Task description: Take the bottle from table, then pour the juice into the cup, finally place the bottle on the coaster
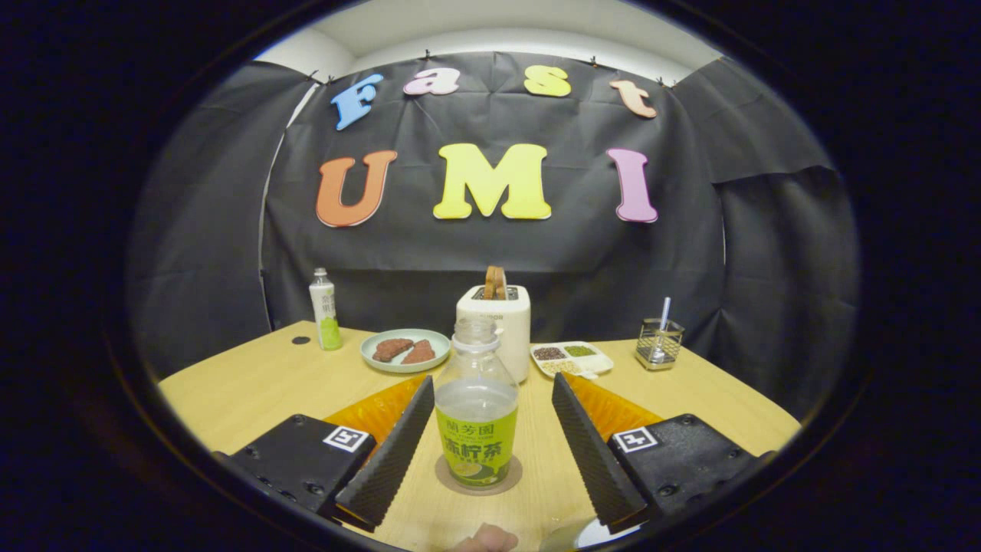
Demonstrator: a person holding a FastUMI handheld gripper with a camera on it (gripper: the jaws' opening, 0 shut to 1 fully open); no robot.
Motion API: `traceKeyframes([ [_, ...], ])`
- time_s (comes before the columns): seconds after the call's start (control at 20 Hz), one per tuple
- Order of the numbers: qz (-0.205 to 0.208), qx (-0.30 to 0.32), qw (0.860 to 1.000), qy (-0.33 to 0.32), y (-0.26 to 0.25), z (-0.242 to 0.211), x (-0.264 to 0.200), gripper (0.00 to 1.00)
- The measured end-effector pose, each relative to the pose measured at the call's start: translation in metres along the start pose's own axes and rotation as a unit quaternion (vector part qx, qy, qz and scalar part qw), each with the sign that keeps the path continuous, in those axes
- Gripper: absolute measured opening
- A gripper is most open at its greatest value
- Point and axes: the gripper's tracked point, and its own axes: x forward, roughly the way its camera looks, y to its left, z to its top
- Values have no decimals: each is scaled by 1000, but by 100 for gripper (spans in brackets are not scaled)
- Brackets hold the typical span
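Observation:
A clear plastic bottle (476,406) with a green label and no cap stands upright on a round brown coaster (479,477). It holds pale juice up to about its shoulder. My gripper (490,399) is open, one finger on each side of the bottle, with a gap between each finger and the bottle. The rim of a white cup (594,534) peeks out close in, under the right finger. A fingertip of a person's hand (484,538) shows close in, between the fingers.
On the wooden table (253,383) beyond the bottle stand a white toaster (498,322) with bread, a green plate (406,351) with two brown pieces, a white tray (571,357) of grains, a wire holder (659,343), and a capped second bottle (325,310) at the far left.

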Motion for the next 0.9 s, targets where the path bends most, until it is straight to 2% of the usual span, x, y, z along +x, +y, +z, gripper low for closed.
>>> traceKeyframes([
  [0.5,-10,9,1000,-16,-8,14,-88,100],
  [0.75,-51,0,998,-21,-29,15,-136,100],
  [0.9,-40,4,999,-25,-22,14,-160,100],
])
